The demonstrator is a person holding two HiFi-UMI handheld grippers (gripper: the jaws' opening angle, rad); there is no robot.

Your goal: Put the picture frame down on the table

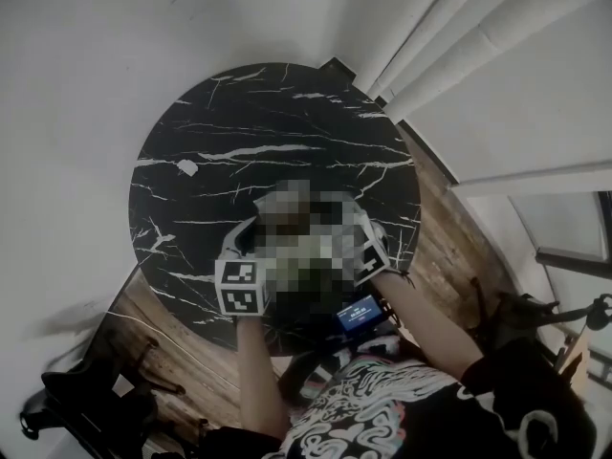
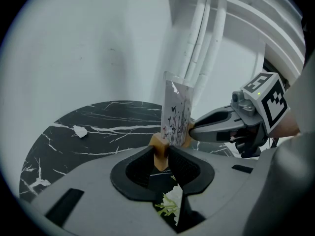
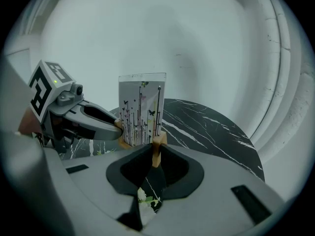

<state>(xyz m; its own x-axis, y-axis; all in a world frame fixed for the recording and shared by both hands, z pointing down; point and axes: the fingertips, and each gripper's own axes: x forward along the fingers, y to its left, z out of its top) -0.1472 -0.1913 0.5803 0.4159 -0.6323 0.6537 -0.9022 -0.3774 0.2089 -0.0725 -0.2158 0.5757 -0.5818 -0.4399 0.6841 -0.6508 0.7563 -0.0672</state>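
The picture frame point(image 2: 176, 113) is a clear upright panel printed with thin stems and butterflies, set in pale wooden foot blocks point(image 2: 160, 150). One block is clamped in the jaws of the left hand-held gripper point(image 2: 161, 156), the other in those of the right hand-held gripper point(image 3: 155, 154), over the black marble counter point(image 2: 98, 127).

in the head view we cannot see the picture frame point(image 3: 141, 109); the white scrap point(image 1: 187, 167) on the bench point(image 1: 287, 113) is too small to name.

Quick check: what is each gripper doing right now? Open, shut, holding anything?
Left gripper: closed, holding the picture frame by one bottom corner.
Right gripper: closed, holding the picture frame by the other bottom corner.
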